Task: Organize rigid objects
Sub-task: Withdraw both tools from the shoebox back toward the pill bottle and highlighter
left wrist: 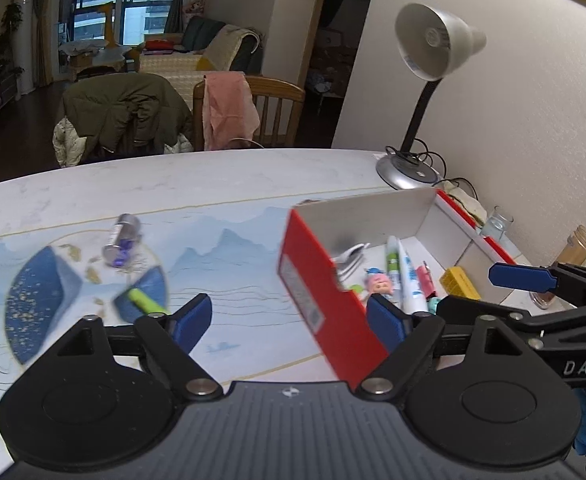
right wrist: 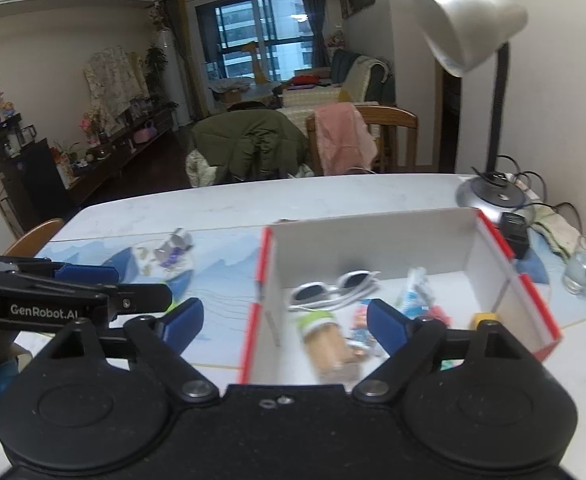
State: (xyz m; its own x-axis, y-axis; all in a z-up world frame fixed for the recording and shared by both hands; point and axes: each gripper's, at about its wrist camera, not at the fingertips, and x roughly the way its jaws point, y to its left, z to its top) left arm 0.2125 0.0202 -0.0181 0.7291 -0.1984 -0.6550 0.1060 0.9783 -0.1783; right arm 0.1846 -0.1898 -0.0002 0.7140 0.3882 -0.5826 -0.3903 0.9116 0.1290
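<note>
— Left wrist view first: how far along is the tidying?

— Mostly done, I'd say. The red box (left wrist: 325, 304) already holds sunglasses (right wrist: 333, 286), markers (left wrist: 403, 272), a little doll (left wrist: 379, 283), a yellow block (left wrist: 459, 282) and a cork-coloured jar (right wrist: 329, 344). Left out on the table (left wrist: 213, 176) are a small bottle (left wrist: 121, 240) and a green highlighter (left wrist: 145, 300).

— And the claws?

— Both stand apart with nothing between them. The left gripper (left wrist: 289, 320) hangs by the box's near corner; the right gripper (right wrist: 285, 320) hovers over the box's front.

— Any writing?

— "GenRobot.AI" on the left gripper's side, seen from the right wrist; "DAS" on the right one. The box's label is too blurred.
</note>
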